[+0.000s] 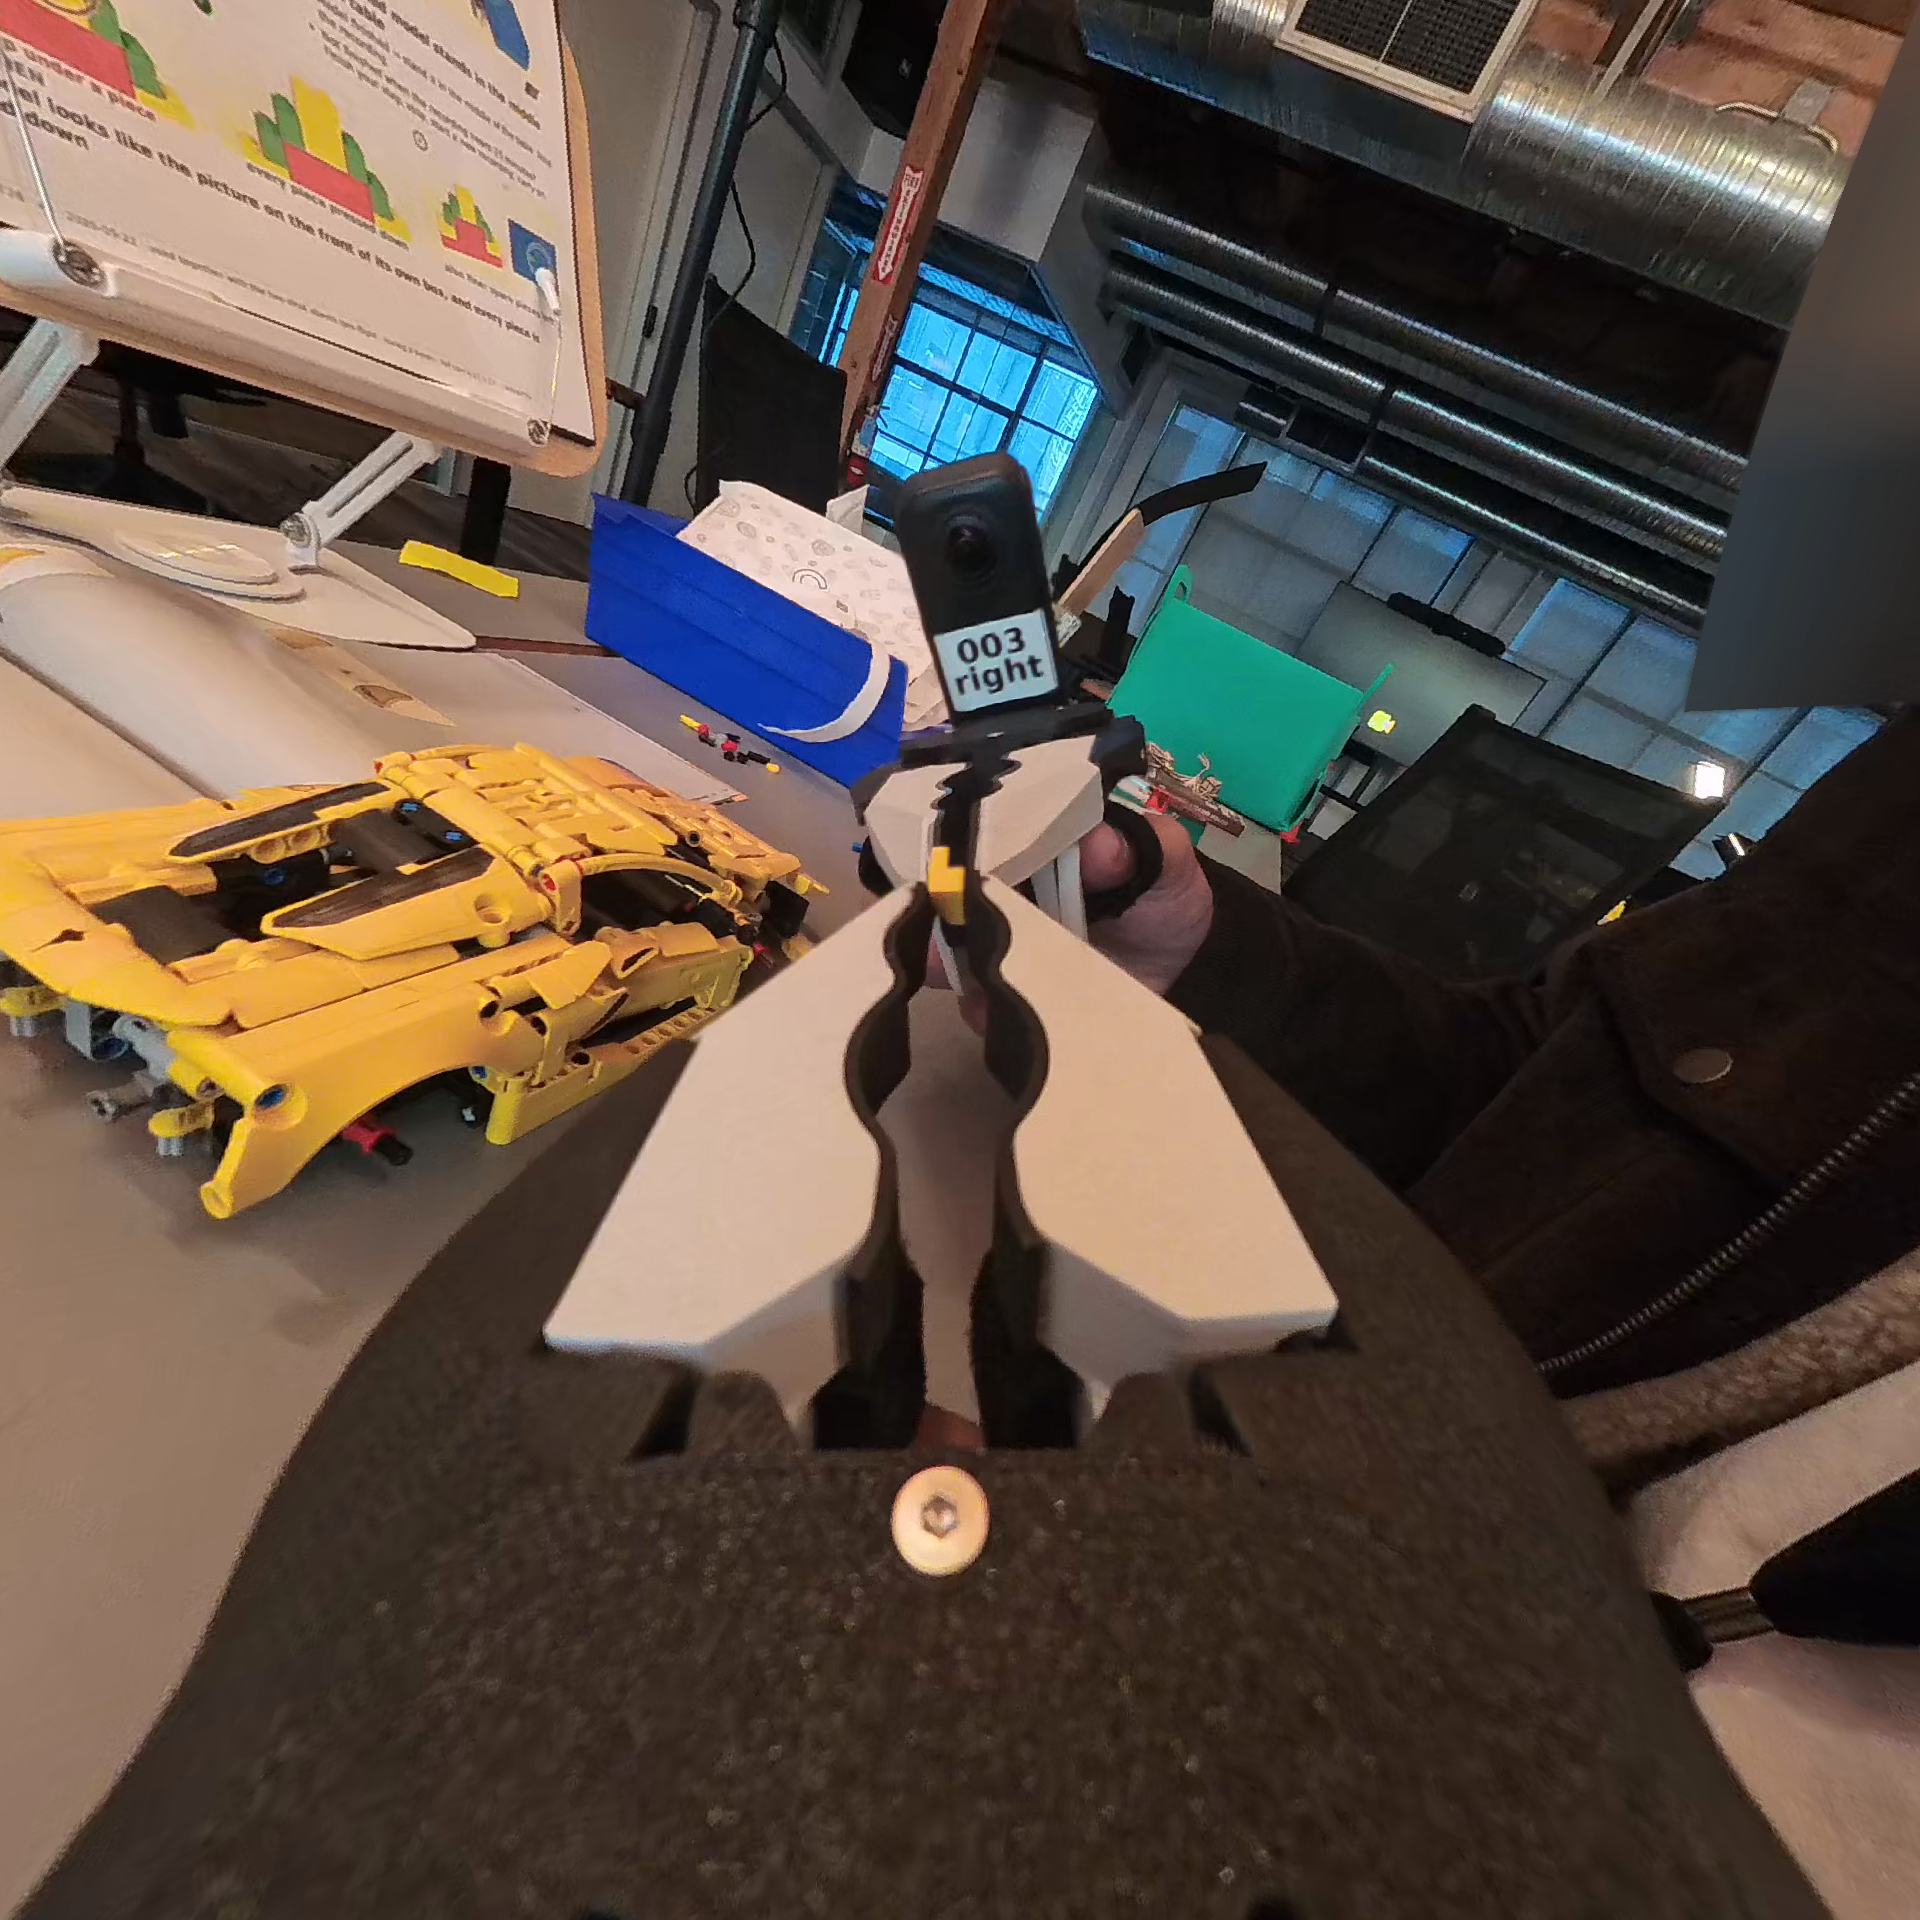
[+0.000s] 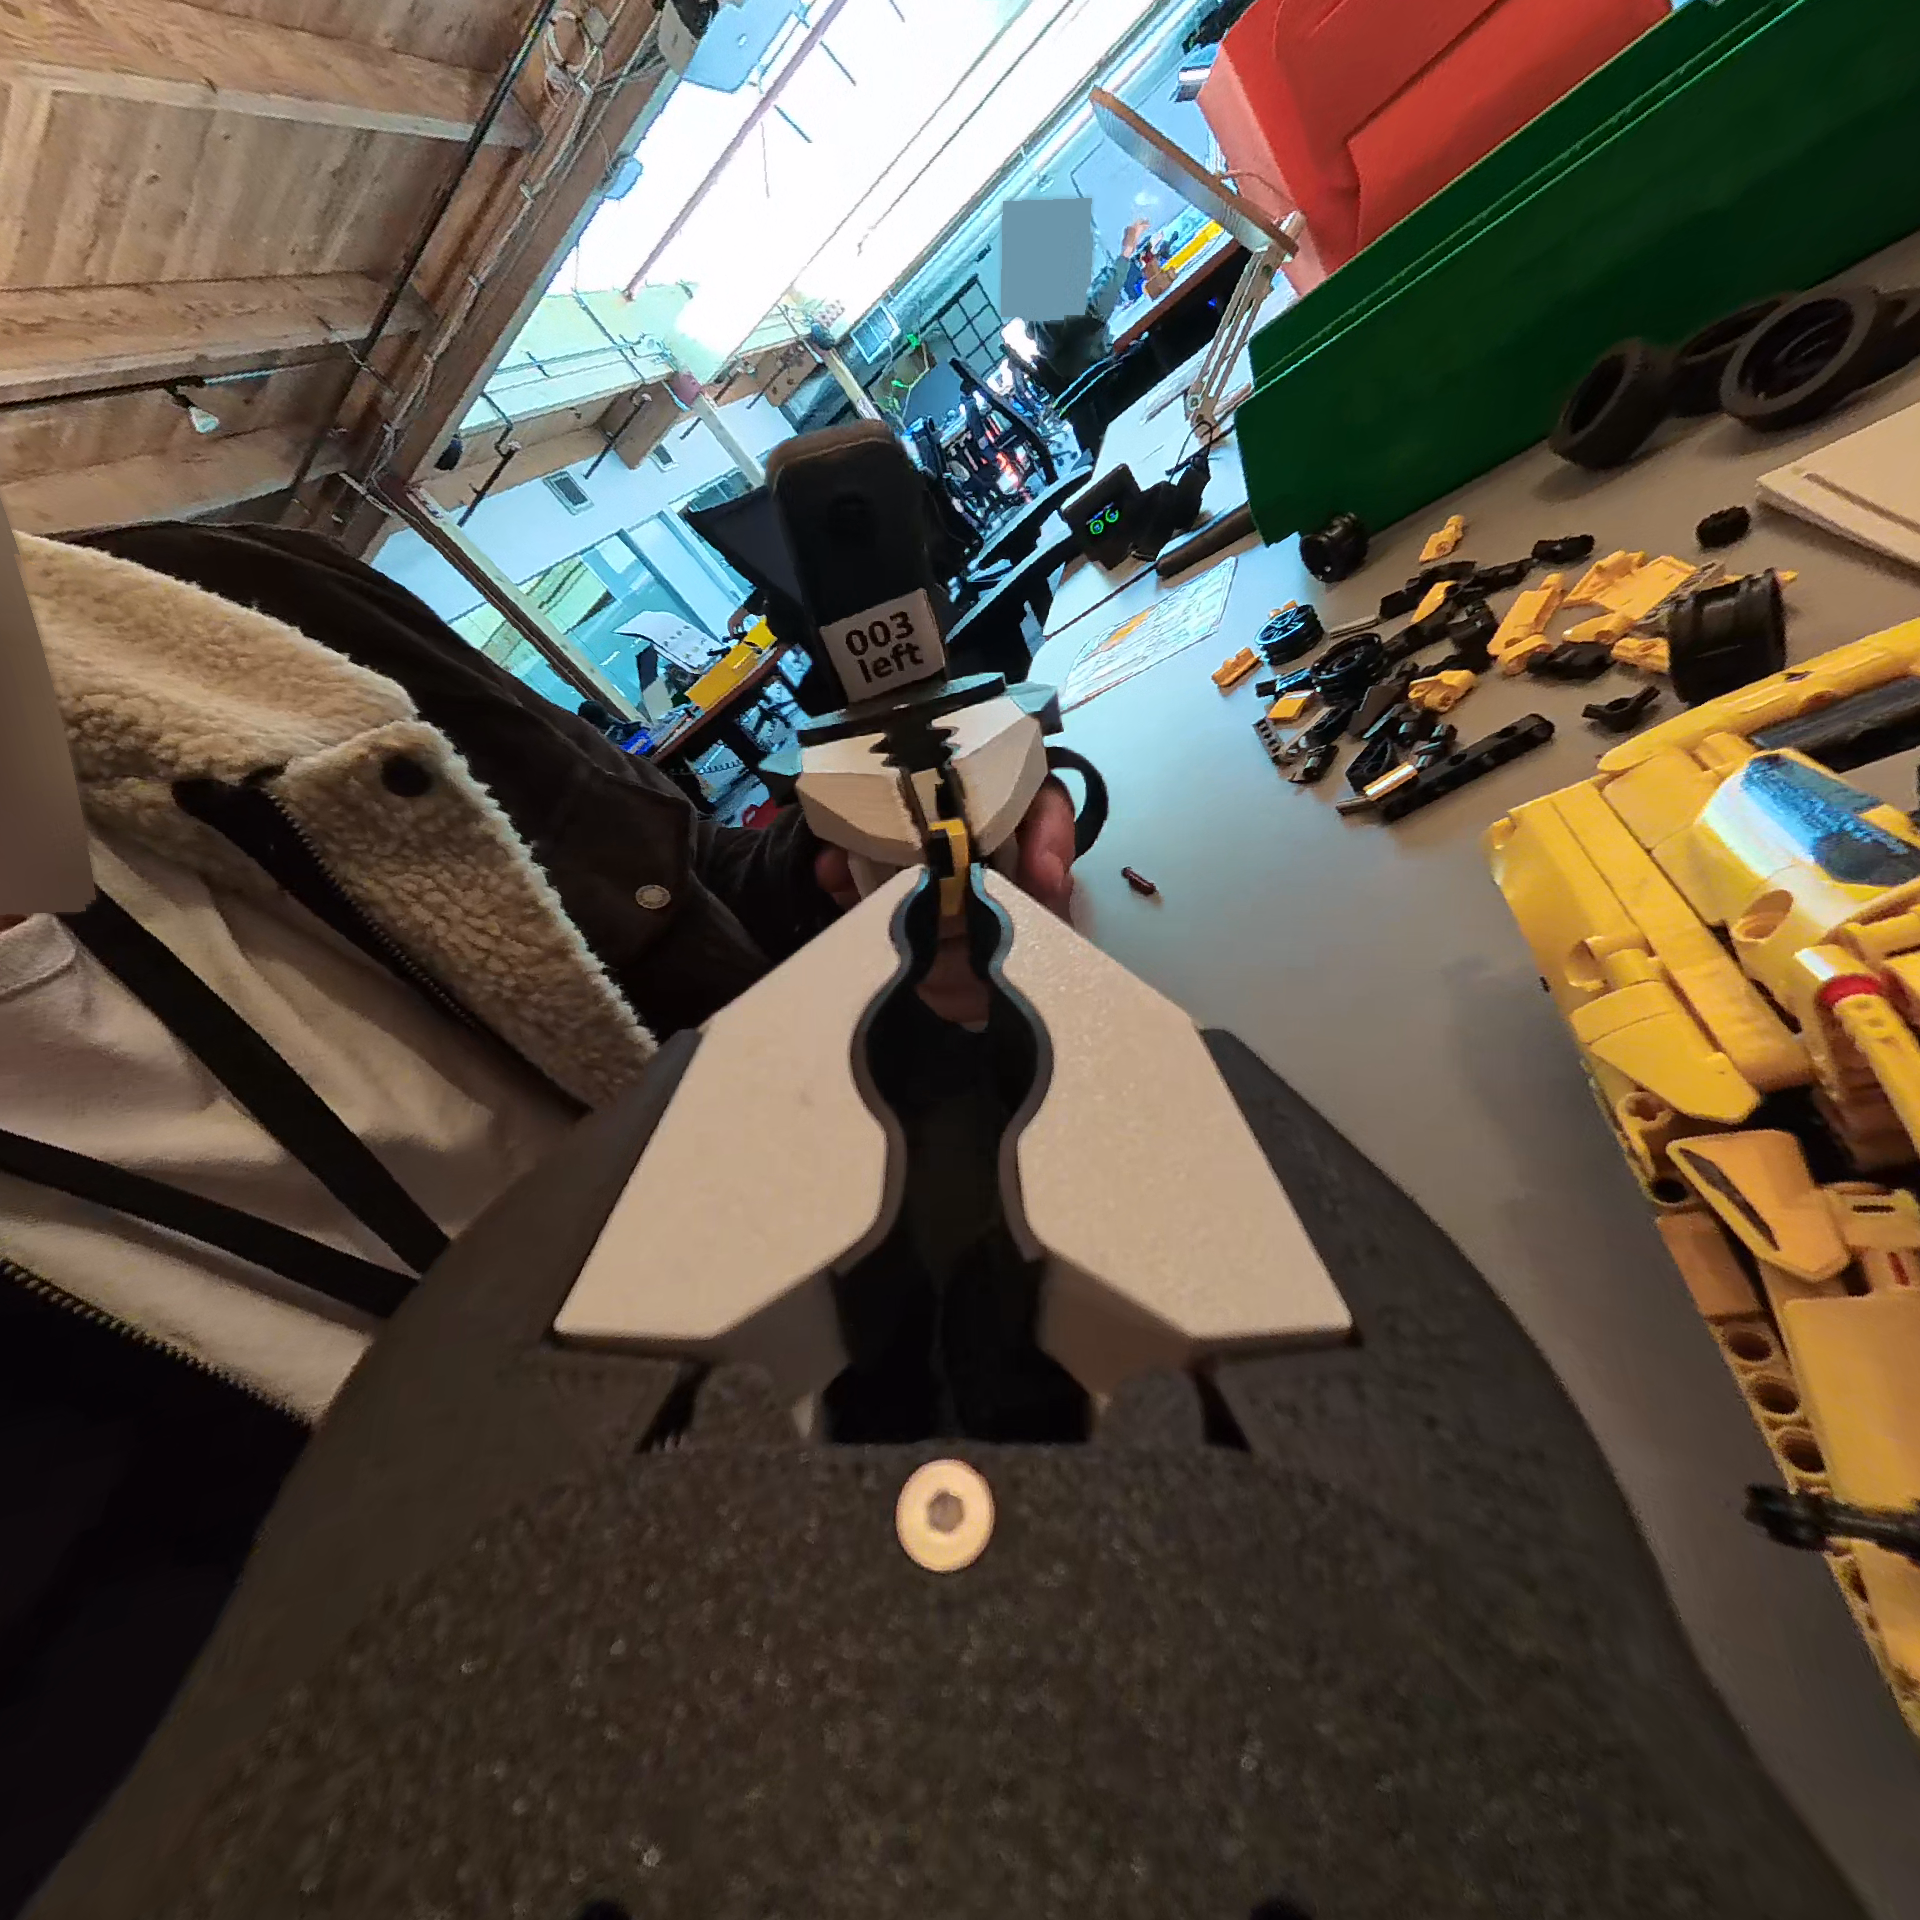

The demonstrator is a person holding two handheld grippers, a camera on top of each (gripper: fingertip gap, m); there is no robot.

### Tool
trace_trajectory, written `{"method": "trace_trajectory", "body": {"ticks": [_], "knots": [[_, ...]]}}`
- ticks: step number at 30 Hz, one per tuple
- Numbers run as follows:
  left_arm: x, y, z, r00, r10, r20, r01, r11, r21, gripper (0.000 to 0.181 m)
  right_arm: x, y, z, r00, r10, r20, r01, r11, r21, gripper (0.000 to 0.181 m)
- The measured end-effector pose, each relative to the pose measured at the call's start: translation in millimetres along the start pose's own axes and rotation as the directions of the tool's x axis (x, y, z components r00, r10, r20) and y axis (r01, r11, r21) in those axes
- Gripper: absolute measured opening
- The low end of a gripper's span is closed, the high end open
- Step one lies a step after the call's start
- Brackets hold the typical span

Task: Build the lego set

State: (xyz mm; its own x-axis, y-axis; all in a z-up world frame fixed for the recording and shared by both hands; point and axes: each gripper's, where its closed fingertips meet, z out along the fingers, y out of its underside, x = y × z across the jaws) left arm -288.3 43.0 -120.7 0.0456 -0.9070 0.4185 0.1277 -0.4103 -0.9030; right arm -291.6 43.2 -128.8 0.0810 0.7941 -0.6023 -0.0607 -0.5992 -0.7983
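My two grippers are held in the air, tip to tip, above the grey table. A small yellow and black lego piece (image 1: 948,881) sits between their tips; it also shows in the right wrist view (image 2: 948,850). My left gripper (image 1: 948,906) is shut on its near end, and the right gripper (image 1: 971,831) faces it. In the right wrist view my right gripper (image 2: 943,896) is shut on the same piece, with the left gripper (image 2: 928,795) opposite. The partly built yellow lego car (image 1: 395,935) lies on the table to the left, and shows in the right wrist view (image 2: 1745,987).
Loose yellow and black parts (image 2: 1455,665) and black tyres (image 2: 1766,364) lie by a green bin (image 2: 1558,312). A blue bin (image 1: 727,644) and an instruction board on a stand (image 1: 312,208) stand behind the car. The person's jacket (image 1: 1558,1091) is close by. Both grippers' tips are close together, under 4 cm apart.
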Motion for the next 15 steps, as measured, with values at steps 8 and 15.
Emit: {"method": "trace_trajectory", "body": {"ticks": [8,15], "knots": [[-42.1,15.3,-16.5,0.972,0.130,0.197,-0.096,0.980,-0.174,0.005,48.4,46.5,-20.9,0.852,-0.459,-0.250,0.332,0.845,-0.420,0.019],[-53.9,78.7,-15.4,0.917,0.366,0.158,-0.213,0.784,-0.583,0.005,67.1,100.5,-22.4,0.820,-0.542,-0.182,0.302,0.681,-0.667,0.028]]}}
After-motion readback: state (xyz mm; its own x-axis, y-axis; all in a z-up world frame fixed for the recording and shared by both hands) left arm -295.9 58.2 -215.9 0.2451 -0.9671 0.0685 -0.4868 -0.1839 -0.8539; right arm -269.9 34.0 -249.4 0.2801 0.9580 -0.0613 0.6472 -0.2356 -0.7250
